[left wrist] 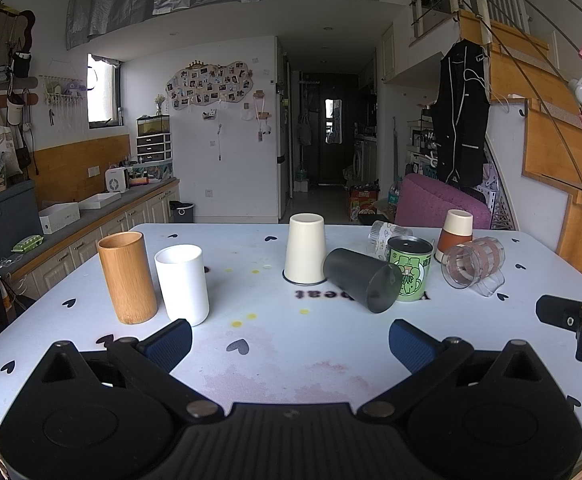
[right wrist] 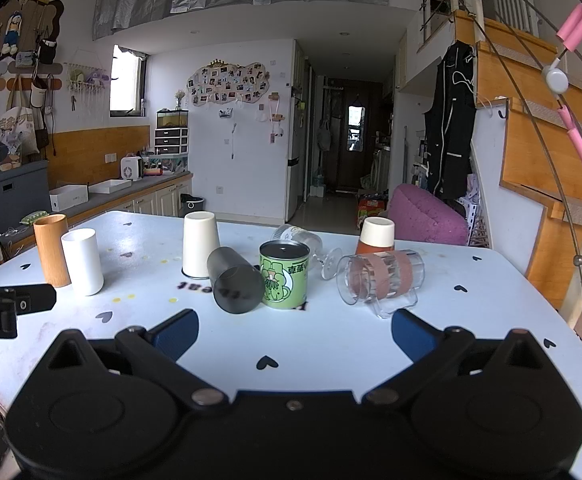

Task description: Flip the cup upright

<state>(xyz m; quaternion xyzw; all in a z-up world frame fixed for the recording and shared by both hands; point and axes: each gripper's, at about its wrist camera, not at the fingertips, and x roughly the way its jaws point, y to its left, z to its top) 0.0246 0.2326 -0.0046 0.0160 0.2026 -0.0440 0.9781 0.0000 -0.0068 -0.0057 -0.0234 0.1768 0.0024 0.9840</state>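
Both grippers, left gripper (left wrist: 290, 340) and right gripper (right wrist: 295, 332), wide apart, holding nothing | black cup (right wrist: 235, 284) lies sideways mid-table | looks light, smooth, maybe slippery | grab round its side

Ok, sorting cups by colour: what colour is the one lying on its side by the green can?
Dark grey cup, clearest in the right wrist view.
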